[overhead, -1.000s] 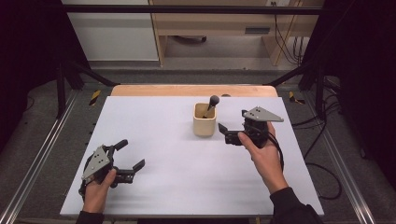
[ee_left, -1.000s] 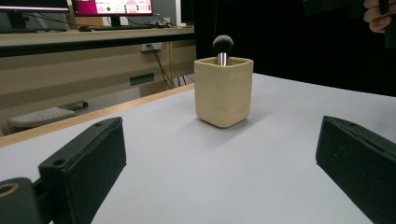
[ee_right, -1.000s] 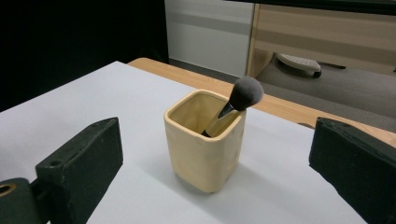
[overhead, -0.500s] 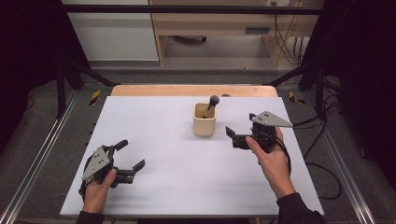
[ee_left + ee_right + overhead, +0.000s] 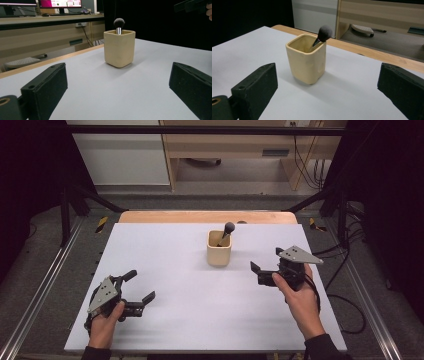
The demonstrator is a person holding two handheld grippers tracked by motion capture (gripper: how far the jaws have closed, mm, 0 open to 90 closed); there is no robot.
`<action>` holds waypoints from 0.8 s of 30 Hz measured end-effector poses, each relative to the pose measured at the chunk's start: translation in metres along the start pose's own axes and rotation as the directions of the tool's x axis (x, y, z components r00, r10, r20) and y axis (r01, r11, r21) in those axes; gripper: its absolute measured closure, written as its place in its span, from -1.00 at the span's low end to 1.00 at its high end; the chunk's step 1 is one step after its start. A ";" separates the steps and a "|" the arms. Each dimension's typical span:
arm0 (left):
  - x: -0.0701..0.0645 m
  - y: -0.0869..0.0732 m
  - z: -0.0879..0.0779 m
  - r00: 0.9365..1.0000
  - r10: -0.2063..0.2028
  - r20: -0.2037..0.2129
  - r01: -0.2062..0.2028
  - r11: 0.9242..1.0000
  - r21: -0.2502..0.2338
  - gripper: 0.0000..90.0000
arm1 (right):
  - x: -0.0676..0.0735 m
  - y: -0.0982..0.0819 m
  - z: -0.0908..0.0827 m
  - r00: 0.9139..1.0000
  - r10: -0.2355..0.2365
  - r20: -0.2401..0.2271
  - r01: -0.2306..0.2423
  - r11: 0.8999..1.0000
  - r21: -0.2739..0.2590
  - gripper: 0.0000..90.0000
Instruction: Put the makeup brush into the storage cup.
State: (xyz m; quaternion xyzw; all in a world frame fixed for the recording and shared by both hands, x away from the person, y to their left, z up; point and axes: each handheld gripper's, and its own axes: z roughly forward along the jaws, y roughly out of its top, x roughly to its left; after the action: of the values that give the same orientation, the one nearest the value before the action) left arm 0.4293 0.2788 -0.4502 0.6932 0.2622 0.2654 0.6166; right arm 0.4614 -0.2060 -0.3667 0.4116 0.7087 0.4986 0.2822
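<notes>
One cup [image 5: 219, 251] is standing at table [image 5: 190, 320] centre, holding one brush [image 5: 226, 232] that is leaning, bristles pointing toward one o'clock. Two grippers, left gripper [image 5: 139, 290] at seven o'clock and right gripper [image 5: 257, 272] at four o'clock, are both gaping wide, pinching nothing.

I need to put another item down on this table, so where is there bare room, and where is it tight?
Most of the white table top is bare: the whole stretch between the left gripper and the beige cup, plus the front middle between both hands. It is tighter only on the right, where the right gripper sits near the cup holding the makeup brush.
</notes>
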 end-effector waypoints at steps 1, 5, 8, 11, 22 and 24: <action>0.000 0.000 0.000 1.000 0.000 0.000 0.000 1.000 0.000 -0.97 | -0.001 -0.001 -0.001 1.000 0.003 0.002 -0.003 1.000 -0.001 -0.93; -0.001 0.000 0.000 1.000 0.002 0.002 -0.001 1.000 -0.002 -0.97 | -0.004 -0.005 -0.005 1.000 0.004 0.008 -0.004 1.000 0.000 -0.93; -0.001 0.000 0.000 1.000 0.002 0.002 -0.002 1.000 -0.003 -0.97 | -0.005 -0.006 -0.007 1.000 0.008 0.013 -0.008 1.000 0.000 -0.93; -0.001 0.000 0.000 1.000 0.003 0.001 -0.003 1.000 -0.001 -0.97 | -0.008 -0.010 -0.011 1.000 0.010 0.019 -0.010 1.000 0.003 -0.93; -0.001 0.001 -0.001 1.000 0.003 0.000 -0.003 1.000 0.001 -0.97 | -0.016 -0.024 -0.022 0.999 0.022 0.044 -0.023 1.000 0.005 -0.93; -0.001 0.001 -0.002 1.000 0.003 0.000 -0.003 1.000 0.001 -0.97 | -0.018 -0.027 -0.024 0.999 0.027 0.046 -0.028 1.000 0.006 -0.93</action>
State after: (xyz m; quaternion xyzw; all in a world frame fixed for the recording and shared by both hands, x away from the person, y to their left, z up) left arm 0.4275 0.2792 -0.4496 0.6939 0.2613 0.2662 0.6159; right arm 0.4426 -0.2370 -0.3838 0.4335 0.6979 0.4906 0.2902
